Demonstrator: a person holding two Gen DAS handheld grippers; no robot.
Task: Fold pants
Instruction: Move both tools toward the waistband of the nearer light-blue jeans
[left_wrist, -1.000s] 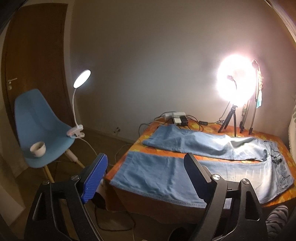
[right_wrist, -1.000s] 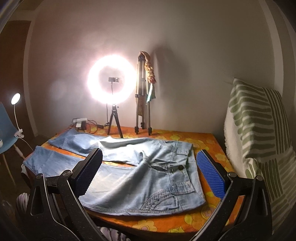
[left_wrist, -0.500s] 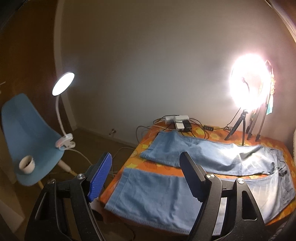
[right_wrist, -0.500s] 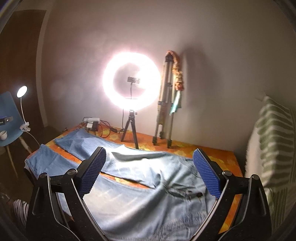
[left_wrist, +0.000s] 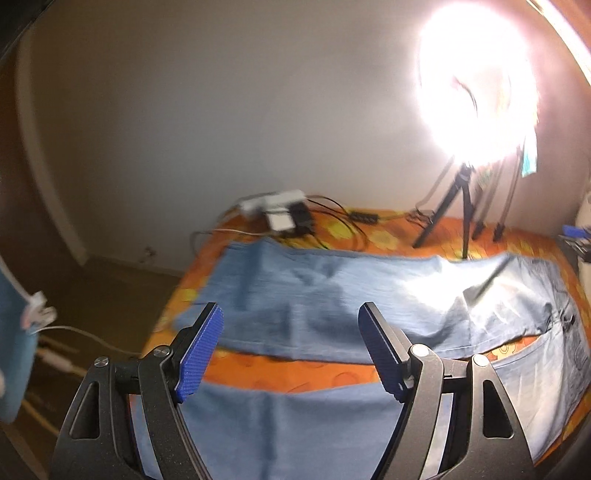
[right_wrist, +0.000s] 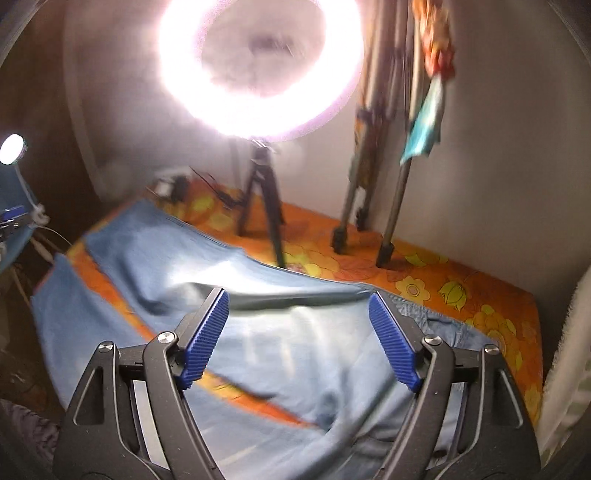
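My left tool (left_wrist: 290, 354) tilts downward, jaws apart with nothing between them, over the pants (left_wrist: 332, 295): one leg just under it, the other ahead. My right tool (right_wrist: 297, 339) also tilts down, its jaws just narrowed but still apart and empty, above the upper part of the pants (right_wrist: 295, 354). They lie flat on the orange counter (right_wrist: 443, 280); beyond stands the ring light (right_wrist: 258, 66).

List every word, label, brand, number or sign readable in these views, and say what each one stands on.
None can be read.
The power strip and adapters show no legible marking; both views are blurred.
The jeans show stitching near the waist, but no label can be made out.
The flowered cover carries only a pattern.
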